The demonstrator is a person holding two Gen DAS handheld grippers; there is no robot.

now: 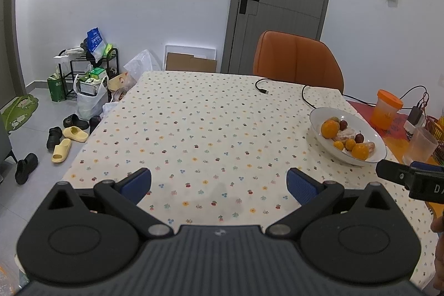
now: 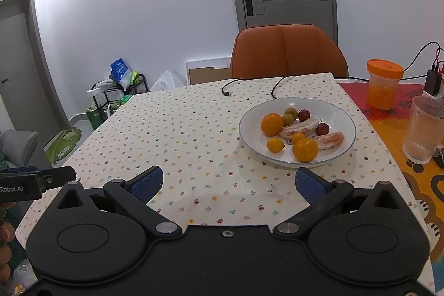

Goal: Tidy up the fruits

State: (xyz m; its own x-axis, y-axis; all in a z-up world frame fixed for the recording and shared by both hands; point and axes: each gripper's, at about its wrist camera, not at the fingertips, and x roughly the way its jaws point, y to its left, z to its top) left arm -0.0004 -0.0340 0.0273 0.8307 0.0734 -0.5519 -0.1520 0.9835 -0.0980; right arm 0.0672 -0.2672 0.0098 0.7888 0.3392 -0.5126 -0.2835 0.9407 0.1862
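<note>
A white plate (image 2: 340, 113) (image 1: 319, 115) on the flowered tablecloth holds the fruit: two oranges (image 2: 272, 124), small yellow citrus (image 2: 275, 145), two green plums (image 2: 288, 118), red plums (image 2: 304, 114) and peeled orange pieces (image 2: 328, 141). My right gripper (image 2: 229, 183) is open over the cloth, just in front of the plate, with nothing between its blue pads (image 2: 148, 182). My left gripper (image 1: 219, 183) is also open and holds nothing, over bare cloth to the plate's left. In the left wrist view the fruit (image 1: 330, 128) lies far right.
An orange chair (image 2: 288, 52) stands behind the table. A black cable (image 2: 249, 83) lies on the far cloth. To the right are an orange-lidded cup (image 2: 383, 83), a ribbed glass (image 2: 421, 129) and a charger. Shoes, bags and a rack (image 1: 88, 74) crowd the floor at left.
</note>
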